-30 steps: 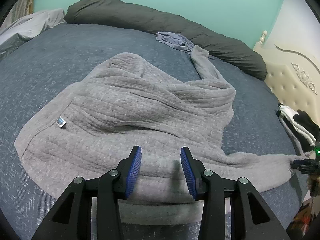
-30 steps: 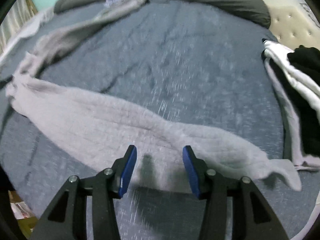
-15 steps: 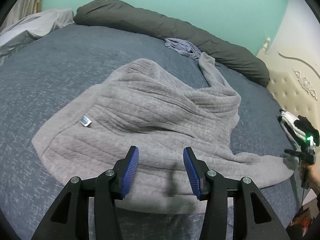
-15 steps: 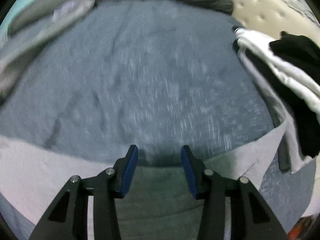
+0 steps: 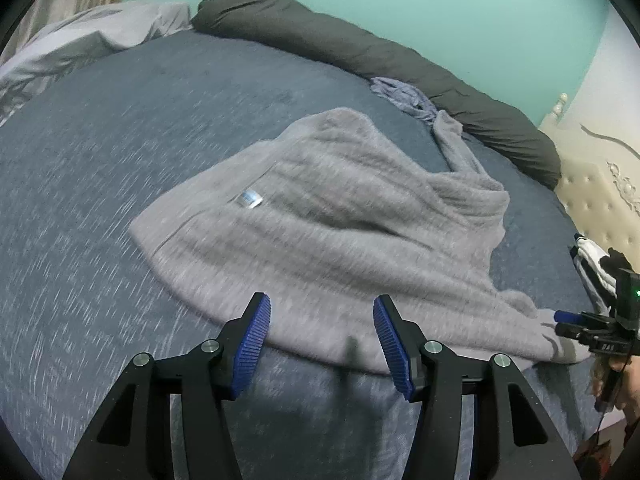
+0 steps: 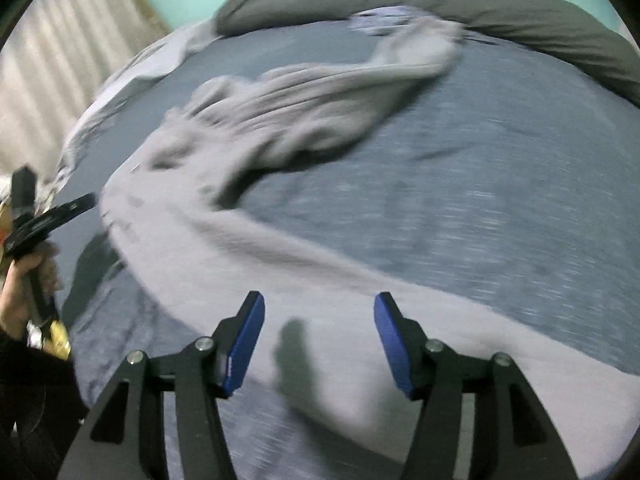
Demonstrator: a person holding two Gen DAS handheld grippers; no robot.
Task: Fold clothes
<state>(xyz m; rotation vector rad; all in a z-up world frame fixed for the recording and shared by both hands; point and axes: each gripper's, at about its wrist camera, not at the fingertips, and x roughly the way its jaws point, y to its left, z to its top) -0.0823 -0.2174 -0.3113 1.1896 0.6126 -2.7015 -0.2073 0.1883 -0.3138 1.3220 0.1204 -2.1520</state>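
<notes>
Grey sweater (image 5: 340,232) lay rumpled on the bed (image 5: 100,200), one sleeve (image 6: 360,320) stretched toward the near edge. Left gripper (image 5: 320,330) and right gripper (image 6: 318,338) both gaped wide, holding nothing. Risk: a pinch catching one layer only, dragging the bunched body askew.

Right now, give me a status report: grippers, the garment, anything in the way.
Left gripper open, empty. Right gripper open, over the sleeve. Grey sweater rumpled on bed, unfolded. Blue garment at far sleeve.
</notes>
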